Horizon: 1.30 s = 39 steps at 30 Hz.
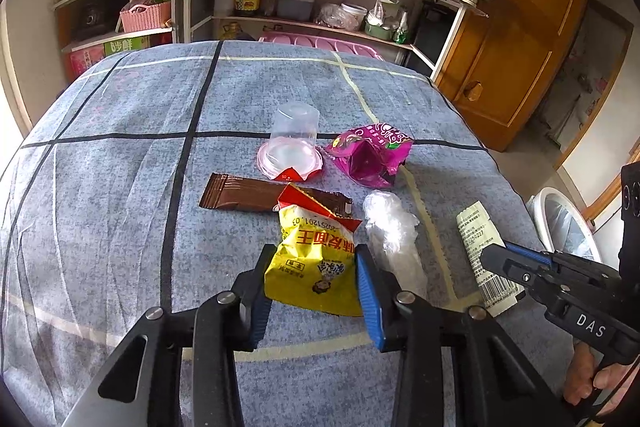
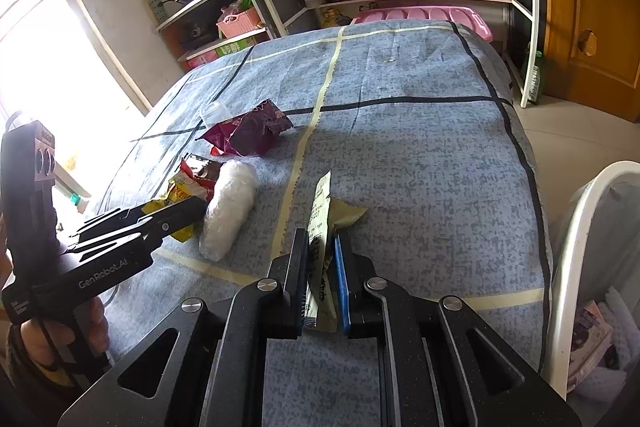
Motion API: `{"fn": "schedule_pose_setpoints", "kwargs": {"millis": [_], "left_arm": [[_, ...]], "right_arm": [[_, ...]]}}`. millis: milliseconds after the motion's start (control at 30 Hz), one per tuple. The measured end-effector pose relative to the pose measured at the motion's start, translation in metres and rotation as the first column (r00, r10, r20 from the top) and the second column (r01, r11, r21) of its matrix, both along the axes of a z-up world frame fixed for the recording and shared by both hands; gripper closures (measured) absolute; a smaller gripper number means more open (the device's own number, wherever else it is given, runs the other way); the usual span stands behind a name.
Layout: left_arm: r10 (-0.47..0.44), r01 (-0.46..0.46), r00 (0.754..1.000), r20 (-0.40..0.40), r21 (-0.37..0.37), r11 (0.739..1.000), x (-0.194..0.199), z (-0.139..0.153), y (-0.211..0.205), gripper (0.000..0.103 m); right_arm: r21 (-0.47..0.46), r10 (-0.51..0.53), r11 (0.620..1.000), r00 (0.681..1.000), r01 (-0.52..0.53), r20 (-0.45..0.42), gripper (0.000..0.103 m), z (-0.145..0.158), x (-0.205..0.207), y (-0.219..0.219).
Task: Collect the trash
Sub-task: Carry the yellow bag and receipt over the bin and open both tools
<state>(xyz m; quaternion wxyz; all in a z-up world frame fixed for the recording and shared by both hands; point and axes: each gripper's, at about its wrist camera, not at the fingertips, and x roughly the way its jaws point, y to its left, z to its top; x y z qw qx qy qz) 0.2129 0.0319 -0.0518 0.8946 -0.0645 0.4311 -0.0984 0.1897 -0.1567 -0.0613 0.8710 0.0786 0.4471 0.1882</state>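
On the cloth-covered counter (image 1: 120, 187) the left hand-held gripper (image 1: 312, 279) is clamped on the yellow snack bag (image 1: 312, 259) at six o'clock, while the right hand-held gripper (image 2: 322, 279) pinches the white sachet (image 2: 320, 227) (bin (image 2: 576, 267) at three o'clock, presumably their destination).

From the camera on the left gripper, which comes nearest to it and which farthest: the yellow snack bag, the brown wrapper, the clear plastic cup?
1. Yellow snack bag: between the left gripper fingers.
2. Brown wrapper: just beyond the bag, lying flat.
3. Clear plastic cup: farthest back, on its side.
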Motion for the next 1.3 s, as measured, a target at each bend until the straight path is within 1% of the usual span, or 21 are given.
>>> {"fn": "schedule_pose_setpoints", "kwargs": {"millis": [200,300,400,467,767,1067,1300], "left_arm": [[-0.001,0.001,1.000,0.021,0.005,1.000,-0.010,0.009,-0.002,0.065],[0.002,-0.004,0.999,0.047,0.043,0.999,-0.019,0.017,-0.006,0.065],[-0.005,0.003,0.998,0.060,0.034,0.999,-0.027,0.024,-0.009,0.065],[-0.009,0.005,0.997,0.077,0.051,0.999,-0.033,0.029,-0.014,0.065],[-0.046,0.040,0.992,0.119,0.058,0.998,-0.053,0.053,-0.035,0.065],[-0.121,0.111,0.979,0.163,0.067,0.992,-0.064,0.072,-0.071,0.065],[-0.204,0.194,0.962,0.182,0.074,0.978,-0.069,0.079,-0.115,0.065]], "right_arm": [[0.015,-0.001,1.000,1.000,0.001,0.011,0.091,0.004,-0.005,-0.003],[0.015,0.001,1.000,1.000,-0.001,0.021,0.092,0.008,-0.008,-0.005],[0.016,0.002,1.000,0.999,-0.002,0.036,0.092,0.012,-0.014,-0.007],[0.021,-0.002,1.000,0.999,0.001,0.046,0.092,0.014,-0.018,-0.011],[0.049,-0.031,0.998,0.996,0.027,0.078,0.092,0.027,-0.034,-0.029],[0.056,-0.086,0.995,0.989,0.080,0.117,0.092,0.042,-0.052,-0.063],[0.052,-0.144,0.989,0.978,0.138,0.151,0.092,0.054,-0.069,-0.096]]}}
